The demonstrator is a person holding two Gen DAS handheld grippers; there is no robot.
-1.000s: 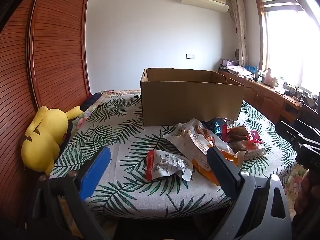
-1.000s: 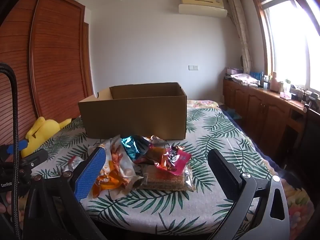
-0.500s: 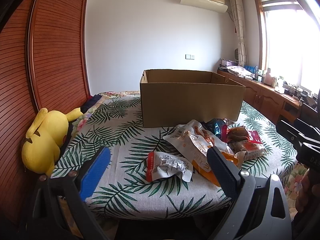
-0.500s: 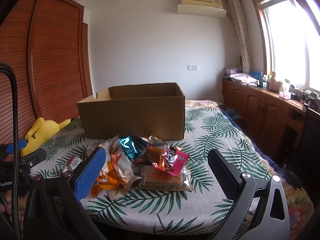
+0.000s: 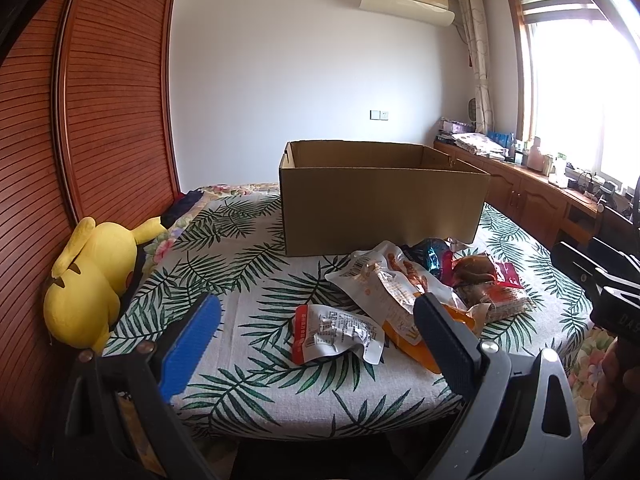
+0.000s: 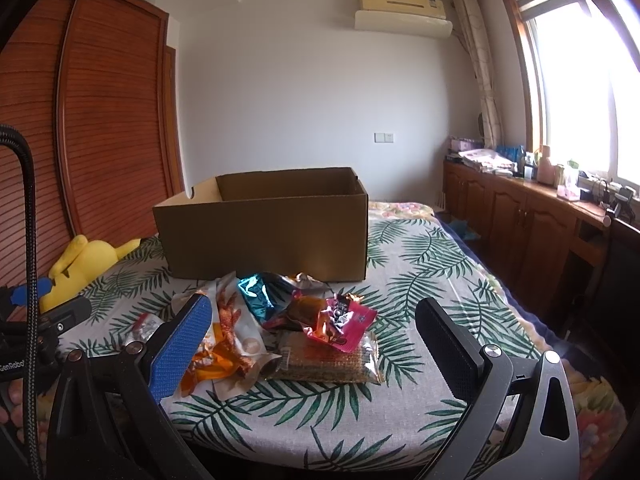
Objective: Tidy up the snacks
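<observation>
None of the snacks looks packed yet: the pile of packets (image 6: 288,332) lies on the bed (image 5: 248,396) just ahead of both claws, and the cardboard box (image 5: 382,204) stands beyond it, its inside hidden. The left claw (image 5: 316,344) and right claw (image 6: 312,348) are spread wide, holding nothing. A yellow plush toy (image 5: 90,276) sits far left, clear of the path.

A plain brown cardboard box (image 6: 264,236) sits on the green palm-leaf bedspread (image 6: 420,264), pink packet (image 6: 344,322) and teal wrapper (image 6: 254,294) in front, yellow plush (image 5: 90,276) at its left edge.
</observation>
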